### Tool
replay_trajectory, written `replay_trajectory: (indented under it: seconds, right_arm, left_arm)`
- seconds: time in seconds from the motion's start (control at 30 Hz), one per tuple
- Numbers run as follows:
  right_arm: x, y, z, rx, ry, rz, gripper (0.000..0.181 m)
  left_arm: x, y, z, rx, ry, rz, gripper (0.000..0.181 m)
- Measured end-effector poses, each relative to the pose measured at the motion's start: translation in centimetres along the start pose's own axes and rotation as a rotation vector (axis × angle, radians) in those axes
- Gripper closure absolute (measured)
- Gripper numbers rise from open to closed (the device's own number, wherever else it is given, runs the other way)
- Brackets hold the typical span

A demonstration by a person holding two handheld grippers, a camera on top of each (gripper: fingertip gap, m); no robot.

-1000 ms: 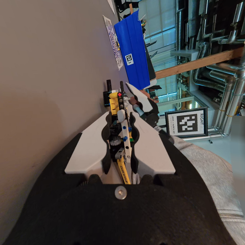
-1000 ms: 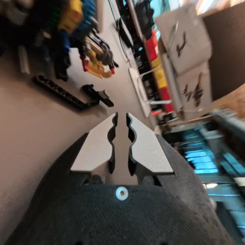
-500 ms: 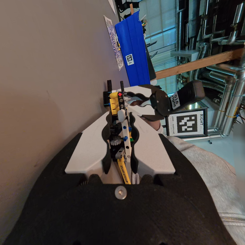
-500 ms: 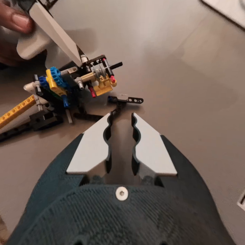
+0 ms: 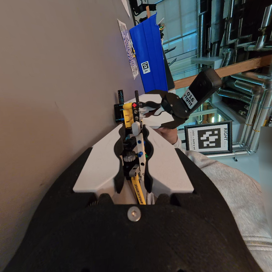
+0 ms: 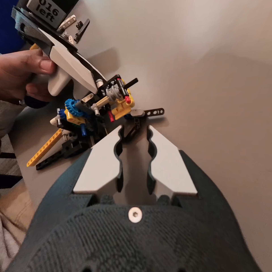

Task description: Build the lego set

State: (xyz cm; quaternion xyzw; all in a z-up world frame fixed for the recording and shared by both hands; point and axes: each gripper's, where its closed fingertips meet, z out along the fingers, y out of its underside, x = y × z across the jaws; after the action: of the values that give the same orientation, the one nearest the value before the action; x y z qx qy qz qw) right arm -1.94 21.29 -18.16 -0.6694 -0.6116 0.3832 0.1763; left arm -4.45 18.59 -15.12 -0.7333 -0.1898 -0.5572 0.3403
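Lego filled the left wrist view: the lego assembly (image 5: 133,141), a mix of yellow, black, white and grey parts with a grey gear, sat clamped between the fingers of the left claw (image 5: 132,128), jaws closed tight on its sides, its far end poking out past the fingertips. A yellow beam (image 5: 139,192) from the build ran back between the fingers toward the camera. Just beyond, the right claw (image 5: 142,109) came in from the right, its tips right at the far end of the assembly near a black axle (image 5: 137,97); contact could not be made out. The grey surface (image 5: 58,88) ran along the left, with a blue bin (image 5: 150,51) and a patterned sheet (image 5: 129,48) far off on it, and a framed marker sign (image 5: 209,137) stood off to the right.

Over to the right wrist view: the right claw (image 6: 134,126) stood partly open with nothing between its fingers, only grey surface (image 6: 206,73) showing in the gap. The lego assembly (image 6: 103,106) lay ahead and to the left, low on the surface, pinched by the left claw (image 6: 94,89) slanting down from the upper left, a hand (image 6: 22,76) gripping its handle. A black link piece with a grey cap (image 6: 145,114) sat just past the right fingertips. More loose pieces (image 6: 73,29) lay at the far left, well apart.
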Motion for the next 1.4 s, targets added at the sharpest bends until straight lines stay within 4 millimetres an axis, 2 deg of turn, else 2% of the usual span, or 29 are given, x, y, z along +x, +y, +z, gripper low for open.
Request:
replay_trajectory:
  seconds: [0.2,0.27,0.43,0.53,0.63,0.87,1.1,1.4]
  right_arm:
    - [0.6,0.0,0.1,0.015,0.037,-0.069,0.170]
    - [0.9,-0.1,-0.5,0.040,0.051,-0.098,0.172]
    - [0.4,-0.1,-3.2,0.155,0.037,-0.261,0.174]
    - [-0.1,-0.3,-4.0,0.194,-0.012,-0.245,0.174]
    - [-0.9,-0.4,-3.9,0.198,-0.095,-0.175,0.174]
    - [-2.2,-0.1,-2.9,0.164,-0.099,-0.207,0.174]
    - [-2.0,0.6,-2.0,0.099,-0.077,-0.215,0.173]
    - [-2.2,0.5,-2.1,0.110,-0.095,-0.213,0.174]
  left_arm:
    - [0.1,0.0,-0.1,0.002,0.007,-0.003,0.160]
    - [0.1,0.0,-0.1,0.003,0.013,-0.005,0.160]
    - [0.4,0.1,-0.1,-0.006,0.034,-0.004,0.152]
    - [0.4,0.3,0.0,-0.019,0.030,0.016,0.145]
    - [0.4,0.4,0.1,-0.021,0.026,0.019,0.144]
    - [0.2,0.6,0.2,-0.036,0.008,0.019,0.146]
    - [0.0,0.8,0.4,-0.050,0.001,0.004,0.153]
    - [0.0,0.9,0.5,-0.058,0.004,-0.003,0.161]
